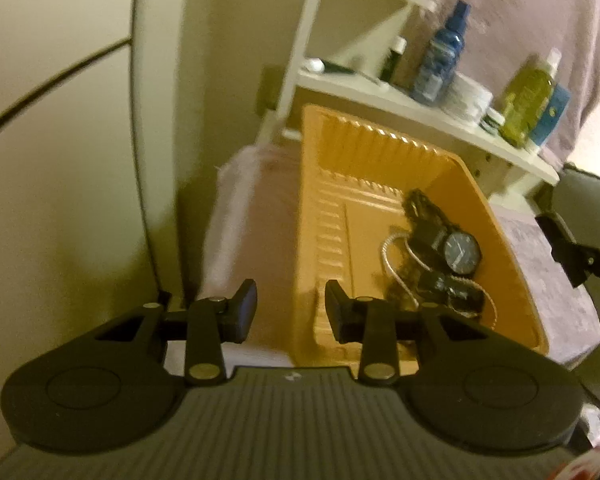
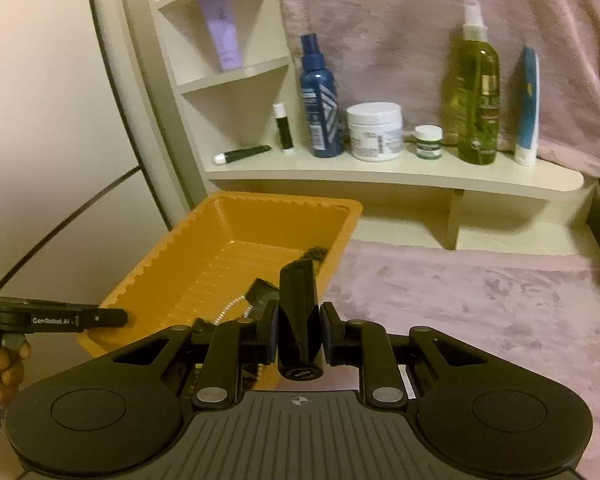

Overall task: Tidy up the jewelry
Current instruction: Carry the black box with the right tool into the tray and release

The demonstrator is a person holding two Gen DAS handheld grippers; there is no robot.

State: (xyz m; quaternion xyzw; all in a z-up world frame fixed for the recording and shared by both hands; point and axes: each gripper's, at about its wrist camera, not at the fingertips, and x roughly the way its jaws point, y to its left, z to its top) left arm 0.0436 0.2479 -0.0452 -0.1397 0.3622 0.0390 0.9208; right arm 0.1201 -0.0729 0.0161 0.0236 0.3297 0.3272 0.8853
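An orange ribbed tray point(image 1: 380, 152) rests on a pink fuzzy cloth. Toward its right side lie a dark-dial watch point(image 1: 462, 252), a second black watch point(image 1: 460, 294), a silver chain point(image 1: 392, 256) and a dark bracelet point(image 1: 420, 204). My left gripper point(image 1: 291, 304) hangs over the tray's near left corner, open, with nothing between its fingers. My right gripper point(image 2: 299, 334) is shut on a black tube-like case point(image 2: 298, 304), held over the near edge of the tray point(image 2: 220, 208). In the right wrist view the silver chain point(image 2: 232, 306) and bracelet point(image 2: 316, 254) are partly hidden behind the case.
A white shelf point(image 2: 380, 172) behind the tray carries a blue spray bottle point(image 2: 320, 100), a white jar point(image 2: 374, 132), a green spray bottle point(image 2: 474, 92) and small tubes. Pink cloth point(image 2: 480, 300) covers the surface to the right. A hand point(image 2: 0, 364) holds the left gripper point(image 2: 80, 320).
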